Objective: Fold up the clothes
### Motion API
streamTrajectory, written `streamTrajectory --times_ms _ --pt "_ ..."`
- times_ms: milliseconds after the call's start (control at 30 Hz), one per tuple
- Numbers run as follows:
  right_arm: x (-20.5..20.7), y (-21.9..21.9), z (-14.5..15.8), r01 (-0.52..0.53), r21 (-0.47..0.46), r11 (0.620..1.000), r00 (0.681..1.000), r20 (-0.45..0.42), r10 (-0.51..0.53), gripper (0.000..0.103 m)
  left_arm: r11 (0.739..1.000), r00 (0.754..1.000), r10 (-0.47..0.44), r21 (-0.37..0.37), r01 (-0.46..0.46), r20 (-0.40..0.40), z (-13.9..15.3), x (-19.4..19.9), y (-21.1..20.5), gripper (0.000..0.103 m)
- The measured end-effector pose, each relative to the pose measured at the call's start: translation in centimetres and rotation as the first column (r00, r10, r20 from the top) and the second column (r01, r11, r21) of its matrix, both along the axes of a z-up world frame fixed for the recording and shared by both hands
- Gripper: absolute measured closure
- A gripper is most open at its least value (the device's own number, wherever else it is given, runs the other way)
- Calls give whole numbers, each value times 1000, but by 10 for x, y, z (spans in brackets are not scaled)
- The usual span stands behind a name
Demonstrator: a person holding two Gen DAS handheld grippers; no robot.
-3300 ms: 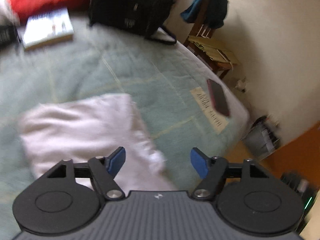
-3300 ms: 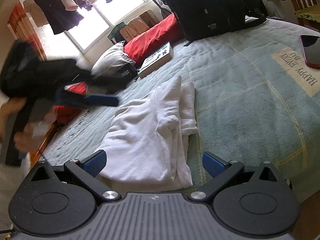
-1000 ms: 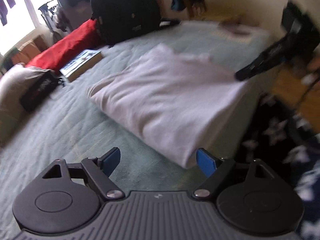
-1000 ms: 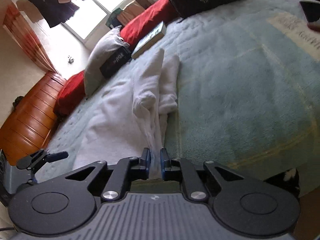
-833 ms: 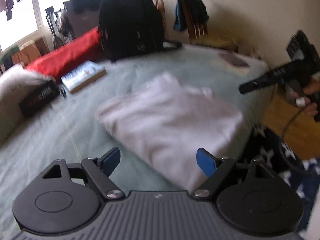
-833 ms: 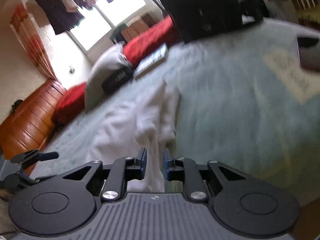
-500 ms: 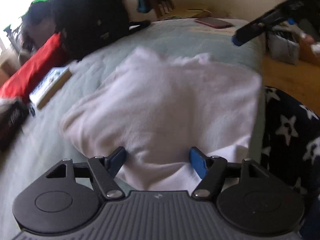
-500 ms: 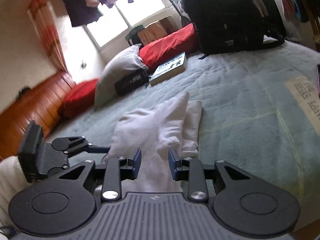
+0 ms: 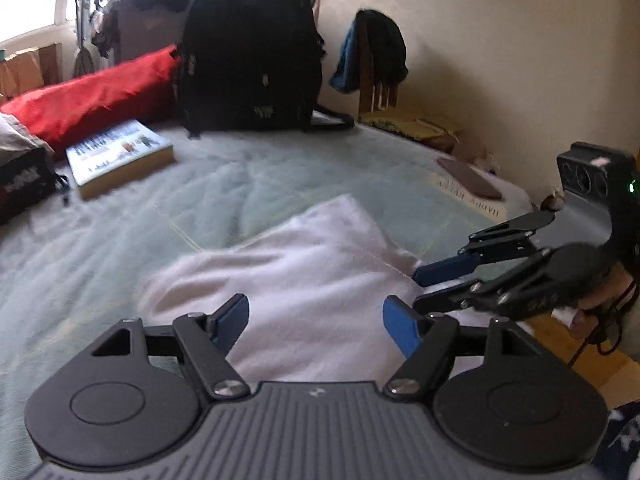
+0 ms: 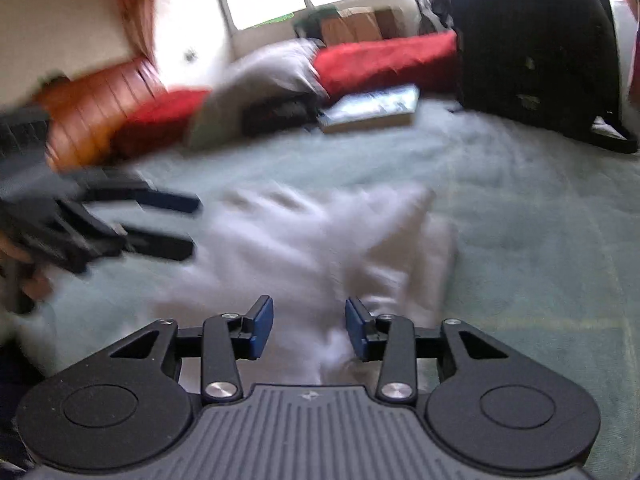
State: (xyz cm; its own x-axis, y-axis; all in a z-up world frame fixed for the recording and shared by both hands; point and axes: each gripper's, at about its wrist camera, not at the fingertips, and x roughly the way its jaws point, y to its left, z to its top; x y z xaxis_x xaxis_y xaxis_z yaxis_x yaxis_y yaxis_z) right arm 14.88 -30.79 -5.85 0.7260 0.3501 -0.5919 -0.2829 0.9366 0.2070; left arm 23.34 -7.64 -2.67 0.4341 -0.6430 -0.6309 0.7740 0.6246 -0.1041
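A white folded garment (image 9: 312, 276) lies on the green bedspread (image 9: 100, 240), near the bed's front edge. My left gripper (image 9: 316, 320) hovers just over its near side; the jaws are opening, the cloth lies under the gap and the pads do not press on it. My right gripper (image 10: 310, 322) stands partly open over the garment (image 10: 320, 240), with a fold of cloth showing between its blue pads, which do not clamp it. Each gripper shows in the other's view: the right gripper (image 9: 418, 288) at the garment's right side, the left gripper (image 10: 194, 224) blurred at its left.
At the back of the bed stand a black backpack (image 9: 252, 52), a red pillow (image 9: 92, 92), a book (image 9: 120, 156) and a black pouch (image 9: 24, 180). A phone (image 9: 468, 178) lies on a printed patch near the right edge. A chair (image 9: 376, 64) draped with clothes stands beyond.
The right gripper, shut on the garment's edge a second ago, has let go and opened partway. The left gripper has come in over the garment's near side.
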Motion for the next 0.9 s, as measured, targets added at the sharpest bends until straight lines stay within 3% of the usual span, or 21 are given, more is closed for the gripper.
streamTrajectory --times_ms 167,367,433,500,633,700,733,833,900 --pt "-16 -24 1 41 62 997 999 -2 -41 65 998 1000 13 62 -12 -16 -28 10 -25 25" --pt "7 -60 12 68 261 963 998 -22 -64 62 996 998 70 -51 -70 -2 1 -4 -3 24" --pt "24 -59 1 80 273 959 996 -65 -65 53 994 996 85 -71 -84 -1 3 -13 3 24" --pt "36 -54 -11 101 272 957 992 -107 -74 51 993 995 96 -69 -96 -7 0 -19 6 24" --pt "32 -40 -9 62 295 954 997 -61 -46 49 993 993 117 -23 -118 -8 -7 -20 9 24" --pt "28 -29 -6 43 231 972 999 -31 -37 48 993 993 119 -11 -119 -10 -10 -21 11 24" --pt "27 -24 -5 39 193 980 999 -19 -36 52 992 992 125 -10 -125 -9 -10 -20 11 24" --pt "24 -24 1 69 158 985 998 -4 -69 82 990 990 139 -9 -139 -11 -10 -21 11 24" --pt "18 -27 13 84 142 986 996 30 -89 84 992 993 122 -14 -122 1 -9 -24 8 24"
